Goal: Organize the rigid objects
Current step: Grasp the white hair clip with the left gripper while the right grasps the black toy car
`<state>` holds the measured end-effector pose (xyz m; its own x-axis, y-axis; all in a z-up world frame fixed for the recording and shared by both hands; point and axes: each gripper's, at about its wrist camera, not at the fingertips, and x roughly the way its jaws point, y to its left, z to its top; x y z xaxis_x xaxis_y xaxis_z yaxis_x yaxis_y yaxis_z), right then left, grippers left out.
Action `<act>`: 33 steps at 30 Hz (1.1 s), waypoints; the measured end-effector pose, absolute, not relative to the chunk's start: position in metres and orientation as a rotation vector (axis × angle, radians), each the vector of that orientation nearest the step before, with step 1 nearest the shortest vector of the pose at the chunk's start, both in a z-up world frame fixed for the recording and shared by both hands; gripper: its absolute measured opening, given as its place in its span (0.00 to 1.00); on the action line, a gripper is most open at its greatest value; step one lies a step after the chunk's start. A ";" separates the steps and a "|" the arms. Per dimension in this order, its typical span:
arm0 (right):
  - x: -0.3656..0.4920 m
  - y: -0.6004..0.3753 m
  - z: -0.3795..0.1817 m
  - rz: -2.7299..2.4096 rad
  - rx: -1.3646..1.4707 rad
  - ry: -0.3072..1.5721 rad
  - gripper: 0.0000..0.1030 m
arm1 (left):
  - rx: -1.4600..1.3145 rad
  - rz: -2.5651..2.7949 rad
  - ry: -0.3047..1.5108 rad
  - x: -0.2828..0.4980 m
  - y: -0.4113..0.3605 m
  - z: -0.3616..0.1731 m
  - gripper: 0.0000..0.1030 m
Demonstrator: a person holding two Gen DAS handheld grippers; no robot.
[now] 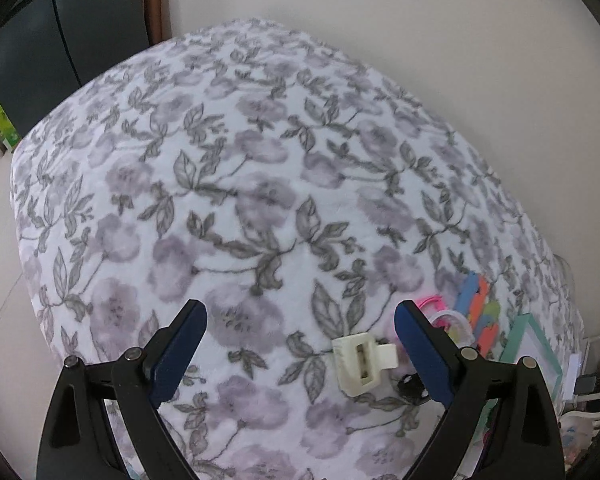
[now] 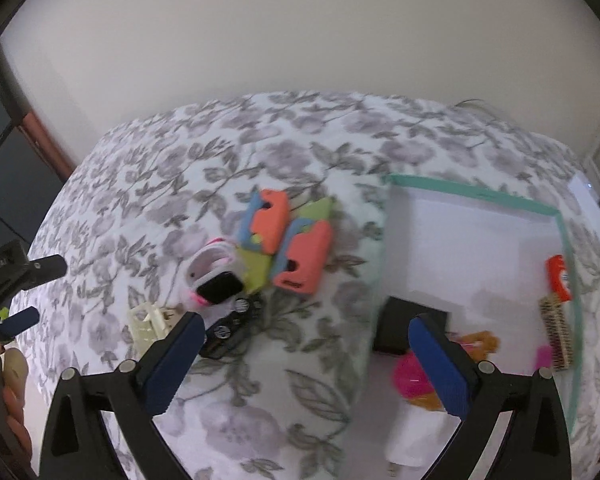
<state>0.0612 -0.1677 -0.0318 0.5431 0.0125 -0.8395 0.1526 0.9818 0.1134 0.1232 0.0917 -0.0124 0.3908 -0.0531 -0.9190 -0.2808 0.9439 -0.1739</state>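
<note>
My left gripper (image 1: 300,316) stands wide, nothing between its blue pads (image 1: 180,344), hanging over the floral cloth (image 1: 228,184) that covers the table. Just ahead and toward its right finger lies the cream clip (image 1: 360,364), flat on the cloth and apart from both pads. A small black thing (image 1: 410,385) shows past the clip, half hidden behind the right finger; I cannot tell what it is from this view. Further right I see the pink band (image 1: 432,304), the coloured cases (image 1: 478,300) and a corner of the tray (image 1: 540,344) with its teal rim.

My right gripper (image 2: 306,332) is wide too and holds nothing. Its left finger sits over the cloth near a black key fob (image 2: 226,334), its right finger over the near part of the tray (image 2: 476,194). The heap of loose things lies left of the tray: two orange cases (image 2: 306,258) overlapping green and blue ones, touching one another; beside them a pink-and-white watch (image 2: 216,280) with a dark face; the fob just in front of it; the clip (image 2: 150,320) at the left end, near the fob. In the tray rest a black box (image 2: 396,328) at the near left edge, a pink thing (image 2: 410,378) and an orange piece partly behind my finger, blurred, plus a brush (image 2: 556,336) and a red packet (image 2: 559,278) along the right wall. My left gripper (image 2: 24,292) shows at the far left edge of this view
</note>
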 end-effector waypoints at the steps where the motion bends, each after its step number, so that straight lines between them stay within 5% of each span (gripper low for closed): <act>1: 0.063 -0.163 -0.034 -0.078 0.177 1.001 1.00 | -0.325 0.149 1.185 0.125 0.091 -0.018 0.92; 20: 0.095 -0.121 -0.092 -0.027 0.218 1.092 0.98 | -0.309 0.075 1.333 0.131 0.062 -0.066 0.92; 33: 0.098 -0.123 -0.098 -0.046 0.219 1.130 0.50 | -0.310 0.029 1.362 0.137 0.051 -0.074 0.92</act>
<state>0.0976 -0.1233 -0.0978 0.4285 0.0739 -0.9005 0.1472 0.9776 0.1502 0.1372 0.0512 -0.0738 0.2135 -0.1586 -0.9640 -0.1988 0.9590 -0.2018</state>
